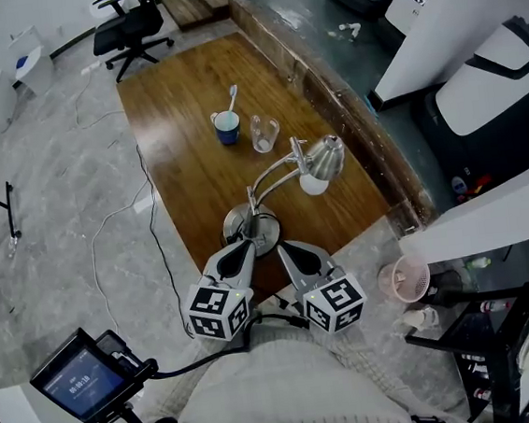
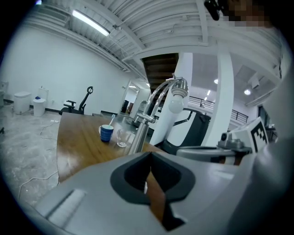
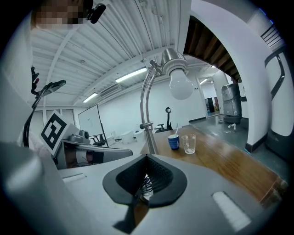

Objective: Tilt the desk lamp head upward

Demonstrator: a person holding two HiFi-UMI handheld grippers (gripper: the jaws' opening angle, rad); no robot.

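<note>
Lamp on a wooden table (image 1: 180,121), seen from above as we look steeply down. The desk lamp (image 1: 274,172) stands near the table's close edge, its round metal base (image 1: 250,226) just ahead of both grippers. Two curved metal necks rise from the base and arch to our right, ending in a silver lamp head (image 1: 326,157) that droops downward with a bare white bulb (image 1: 313,185) showing at its mouth.

The left gripper (image 1: 245,247) and the right gripper (image 1: 285,249) both point at the base. Each has its jaws pressed together with nothing between them.

We judge the necks to be stiff but bendable, so the head should hold whatever angle it is given. The polished shade looks slippery and the bulb fragile. The best hold is probably the narrow end of the shade where it meets the neck, well away from the bulb. The base may slide or tip, so bracing the lower stem with the other gripper seems wise.

Farther back sit a blue cup (image 1: 226,125) holding one white utensil, spoon or toothbrush we cannot tell, and beside it a clear glass (image 1: 264,134) that looks empty.
</note>
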